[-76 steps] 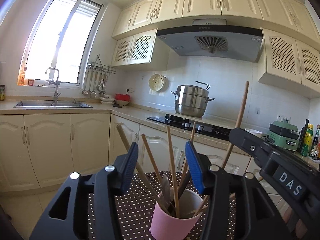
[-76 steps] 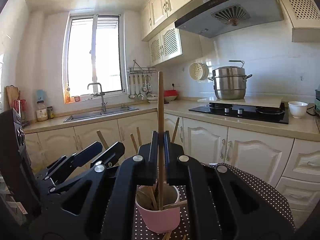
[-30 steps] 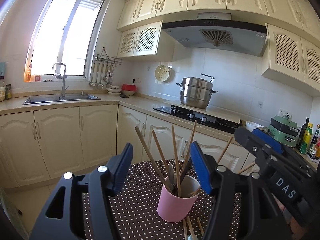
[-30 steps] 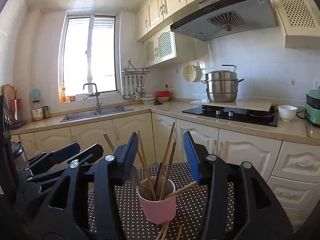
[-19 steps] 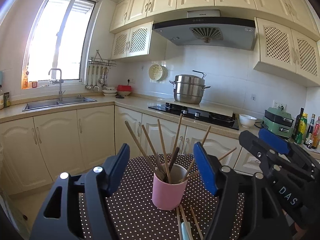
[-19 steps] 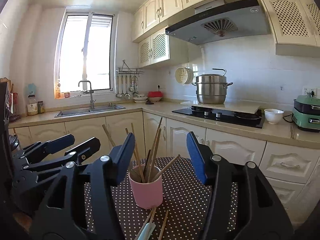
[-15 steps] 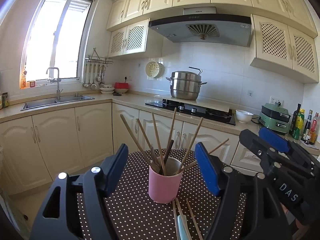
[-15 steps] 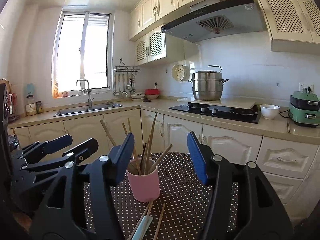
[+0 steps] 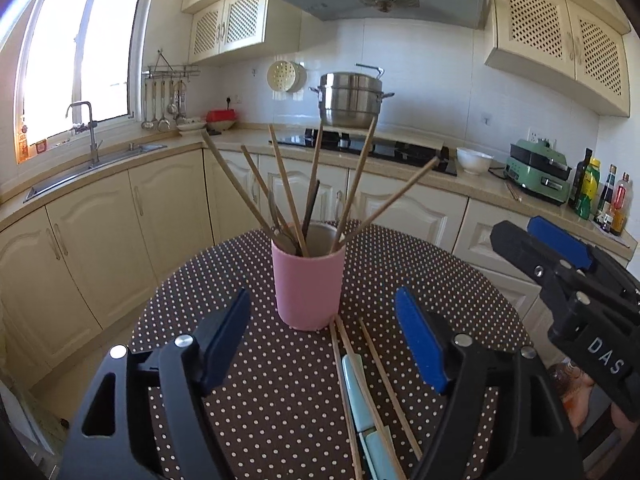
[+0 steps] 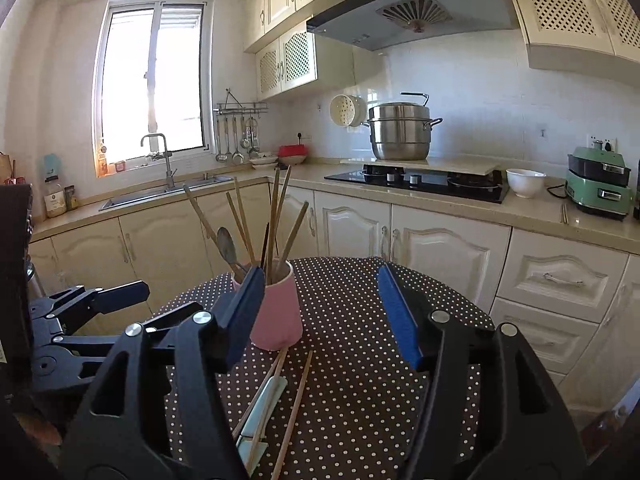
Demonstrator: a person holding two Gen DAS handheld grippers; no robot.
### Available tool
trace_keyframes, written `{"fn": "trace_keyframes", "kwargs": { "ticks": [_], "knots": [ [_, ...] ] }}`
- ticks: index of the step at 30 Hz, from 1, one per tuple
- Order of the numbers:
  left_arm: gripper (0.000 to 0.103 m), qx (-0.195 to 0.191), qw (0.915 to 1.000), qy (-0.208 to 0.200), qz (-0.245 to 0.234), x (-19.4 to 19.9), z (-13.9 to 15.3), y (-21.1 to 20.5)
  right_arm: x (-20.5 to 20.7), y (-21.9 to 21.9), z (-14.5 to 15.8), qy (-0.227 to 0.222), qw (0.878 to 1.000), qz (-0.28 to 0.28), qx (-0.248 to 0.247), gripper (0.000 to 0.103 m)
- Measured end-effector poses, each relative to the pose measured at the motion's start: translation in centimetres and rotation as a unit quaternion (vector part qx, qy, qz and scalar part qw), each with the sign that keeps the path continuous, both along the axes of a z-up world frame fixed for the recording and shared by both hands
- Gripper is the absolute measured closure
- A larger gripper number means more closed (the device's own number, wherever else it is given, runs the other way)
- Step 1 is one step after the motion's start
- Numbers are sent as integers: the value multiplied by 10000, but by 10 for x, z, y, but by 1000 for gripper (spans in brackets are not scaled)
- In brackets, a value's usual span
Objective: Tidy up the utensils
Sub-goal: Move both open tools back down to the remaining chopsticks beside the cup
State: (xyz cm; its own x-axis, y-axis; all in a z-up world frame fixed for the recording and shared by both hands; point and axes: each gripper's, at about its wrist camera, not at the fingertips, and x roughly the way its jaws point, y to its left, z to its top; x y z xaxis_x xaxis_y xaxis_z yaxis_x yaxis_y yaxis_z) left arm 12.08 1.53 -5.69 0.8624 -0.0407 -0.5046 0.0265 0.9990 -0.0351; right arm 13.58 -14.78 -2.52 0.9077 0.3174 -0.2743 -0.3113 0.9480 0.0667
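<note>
A pink cup (image 9: pixel 308 286) stands on the round dotted table (image 9: pixel 248 384) and holds several wooden chopsticks (image 9: pixel 358 176) and a spoon. It also shows in the right wrist view (image 10: pixel 280 312), partly behind my right gripper's left finger. Loose chopsticks (image 9: pixel 384 376) and a pale blue utensil handle (image 9: pixel 358 392) lie on the table in front of the cup; they show in the right wrist view too, the chopsticks (image 10: pixel 294 408) beside the handle (image 10: pixel 264 404). My left gripper (image 9: pixel 324 344) is open and empty, just short of the cup. My right gripper (image 10: pixel 320 316) is open and empty, to the cup's right.
Cream kitchen cabinets (image 9: pixel 168 208) run behind the table, with a sink (image 10: pixel 168 188), a hob (image 10: pixel 416 180) and a steel pot (image 10: pixel 400 132) on the counter. A white bowl (image 10: pixel 525 182) and a green appliance (image 10: pixel 598 184) stand at the right.
My right gripper let go of a chopstick into the cup and opened. Both grippers drew back from the cup and lowered, so the loose utensils on the table came into view.
</note>
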Motion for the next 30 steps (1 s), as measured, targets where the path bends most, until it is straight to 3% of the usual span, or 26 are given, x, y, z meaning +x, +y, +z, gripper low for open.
{"fn": "trace_keyframes", "kwargs": {
  "ticks": [4,8,12,16,30],
  "knots": [
    [30,-44,9970,770,-84,14,-29,6,5,-1,-18,317,9995,37,-58,43],
    [30,103,9871,1593,-102,28,-63,13,14,-3,-40,719,9973,73,-138,43],
    [30,160,9797,1993,-147,30,-89,17,23,-6,-61,1119,9936,108,-113,43],
    [30,279,9747,2212,-179,33,-103,17,30,-7,-78,1410,9898,137,-127,43],
    [29,561,9721,2261,-256,60,-127,-6,41,-10,-102,1804,9833,164,-166,41]
  ]
}}
